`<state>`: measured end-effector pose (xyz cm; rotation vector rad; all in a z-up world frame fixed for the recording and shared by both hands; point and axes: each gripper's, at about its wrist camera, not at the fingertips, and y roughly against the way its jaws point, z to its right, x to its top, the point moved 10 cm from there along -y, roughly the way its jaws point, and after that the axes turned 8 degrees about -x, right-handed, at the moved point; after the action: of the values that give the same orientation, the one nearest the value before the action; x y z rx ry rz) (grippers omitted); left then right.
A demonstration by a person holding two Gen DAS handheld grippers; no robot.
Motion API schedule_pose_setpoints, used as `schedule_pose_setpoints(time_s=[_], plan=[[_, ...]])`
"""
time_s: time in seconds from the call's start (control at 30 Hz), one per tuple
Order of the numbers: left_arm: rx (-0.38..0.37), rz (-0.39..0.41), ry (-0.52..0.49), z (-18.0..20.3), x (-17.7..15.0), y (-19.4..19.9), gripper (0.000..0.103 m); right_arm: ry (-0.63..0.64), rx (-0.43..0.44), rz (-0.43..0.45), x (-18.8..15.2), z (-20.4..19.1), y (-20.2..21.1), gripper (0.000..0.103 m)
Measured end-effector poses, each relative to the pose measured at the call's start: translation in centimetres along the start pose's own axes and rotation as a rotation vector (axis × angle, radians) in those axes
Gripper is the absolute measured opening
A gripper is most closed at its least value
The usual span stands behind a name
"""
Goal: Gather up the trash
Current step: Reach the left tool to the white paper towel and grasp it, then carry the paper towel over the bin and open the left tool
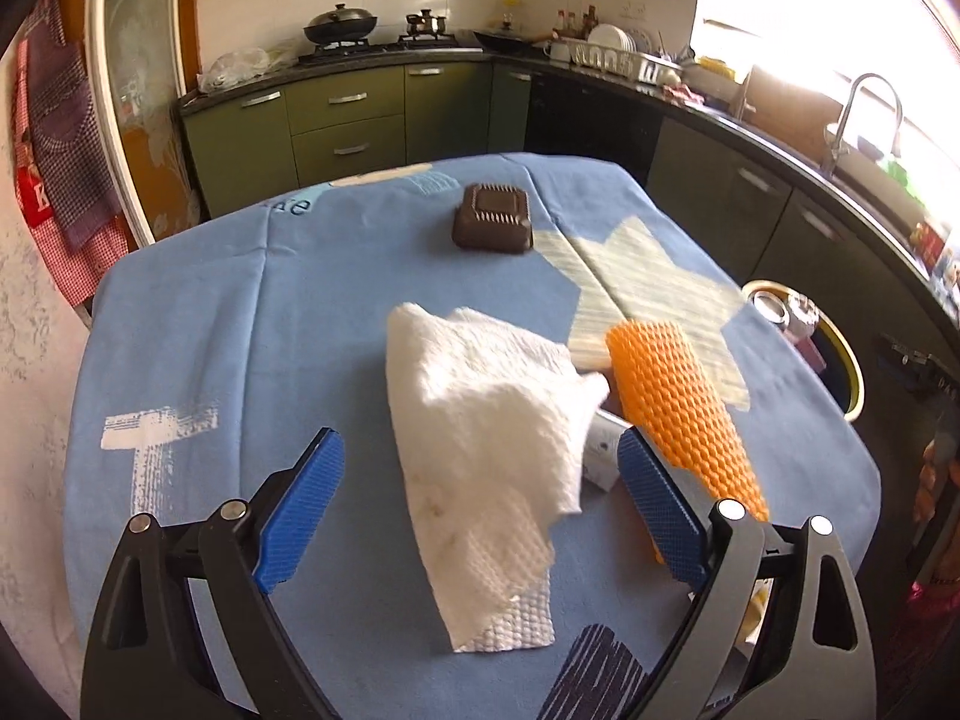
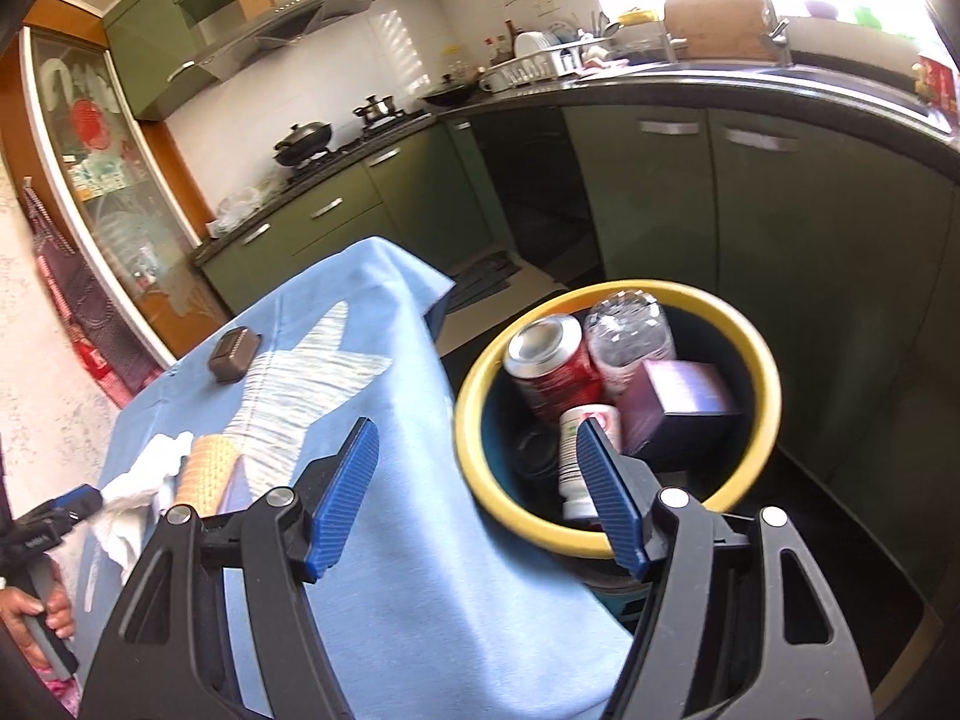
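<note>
Left gripper [image 1: 480, 504] hangs low over the table [image 1: 210, 324], jaws wide apart, nothing pinched, and the tissue [image 1: 480, 408] lies right between the blue pads, crumpled and draped toward the camera. My call: this is the approach to the tissue pickup, and the way to do it well is to drop onto the thick bunched middle, not the thin flat corner near the pads, and close fully so the soft paper does not slip out. Keep the right pad clear of the orange net sleeve [image 1: 678, 396], which lies just beside the tissue with a small white item [image 1: 603, 456] tucked between them; a sloppy close could drag those along. The tool tilts steeply down at the cloth. Over on the other side, the right gripper [image 2: 480, 492] hovers at the table edge beside the bin [image 2: 480, 384], jaws apart and empty, angled down toward the rim. In the bin sit a can [image 2: 546, 360], a bottle [image 2: 630, 330], a purple box [image 2: 678, 408] and a white container [image 2: 579, 456]. Farther back on the table a brown box [image 1: 493, 219] waits, well apart from the tissue; whether it is trash I cannot tell.
</note>
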<state>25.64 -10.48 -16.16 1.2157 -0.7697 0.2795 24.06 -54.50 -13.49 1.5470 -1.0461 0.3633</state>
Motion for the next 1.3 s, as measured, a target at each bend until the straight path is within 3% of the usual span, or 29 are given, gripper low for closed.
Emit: schedule_pose_setpoints(time_s=[0.03, 0.1, 0.27, 0.4, 0.73, 1.1, 1.2, 1.3], plan=[[0.009, -0.016, -0.012, 0.3, -0.4, -0.5, 0.089, 0.003, 0.002, 0.0, -0.2, 0.0, 0.0, 0.065], [0.027, -0.042, -0.03, 0.4, -0.8, -1.4, 0.063, 0.01, 0.002, -0.001, -0.5, 0.0, 0.0, 0.065], [0.014, -0.098, -0.014, 0.0, -1.9, -2.8, 0.02, 0.001, 0.013, -0.006, -1.1, 0.6, 0.2, 0.065], [0.033, -0.077, -0.051, 0.3, -1.8, -2.1, 0.004, -0.009, 0.01, -0.008, -1.2, 1.2, 0.2, 0.065], [0.073, 0.069, -0.128, 1.2, 2.4, 4.8, 0.003, -0.017, 0.025, 0.001, -1.3, 1.3, 0.8, 0.065], [0.111, 0.252, -0.25, 4.7, 10.5, 13.5, 0.004, -0.039, 0.008, 0.027, -0.9, 2.8, 1.8, 0.066], [0.088, 0.304, -0.26, 5.8, 13.1, 15.7, 0.003, -0.047, 0.001, 0.028, -0.8, 3.3, 1.9, 0.066], [0.019, 0.312, -0.307, 8.9, 14.7, 16.4, 0.003, -0.059, -0.013, 0.039, -0.5, 4.2, 2.2, 0.066]])
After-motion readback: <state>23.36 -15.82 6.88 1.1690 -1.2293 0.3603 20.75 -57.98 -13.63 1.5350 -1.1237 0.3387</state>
